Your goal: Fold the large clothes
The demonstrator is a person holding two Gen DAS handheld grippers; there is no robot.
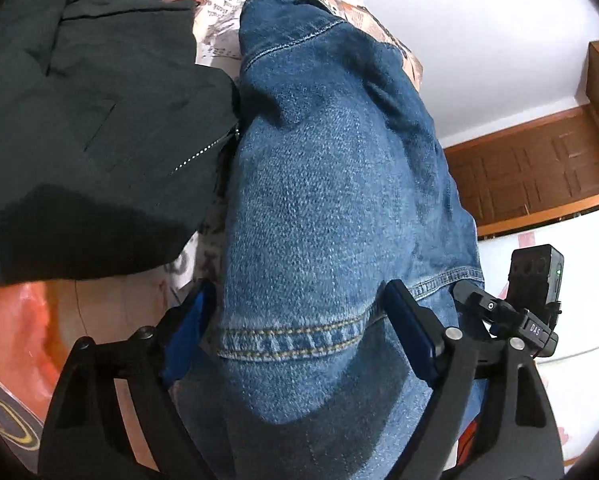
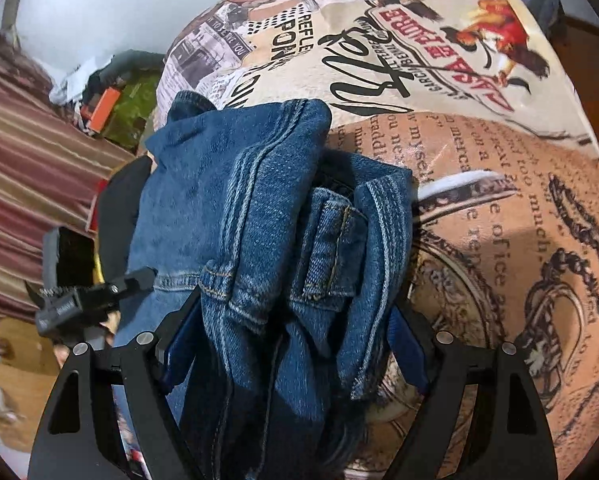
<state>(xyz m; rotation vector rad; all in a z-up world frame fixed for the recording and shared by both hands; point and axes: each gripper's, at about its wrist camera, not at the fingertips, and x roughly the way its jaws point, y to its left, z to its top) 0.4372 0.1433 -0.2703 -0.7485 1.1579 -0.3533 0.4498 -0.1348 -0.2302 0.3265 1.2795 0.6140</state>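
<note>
Folded blue jeans (image 1: 331, 160) lie on a bed cover printed like newspaper (image 2: 479, 200). In the left wrist view a stitched hem of the denim runs across between the blue pads. My left gripper (image 1: 299, 292) stands open around that fold. A black zipped garment (image 1: 99, 120) lies right against the jeans on their left. In the right wrist view the jeans (image 2: 239, 208) show as a thick bundle with waistband and belt loop. My right gripper (image 2: 295, 308) is open, with that bundle filling the gap between its fingers and draping over the right pad.
A dark wooden cabinet (image 1: 539, 168) stands under a white wall at the right, with a white mattress edge (image 1: 579, 320) below it. A striped cloth (image 2: 27, 160) and an orange box (image 2: 103, 108) lie beyond the bed's left side. The bed cover spreads wide to the right.
</note>
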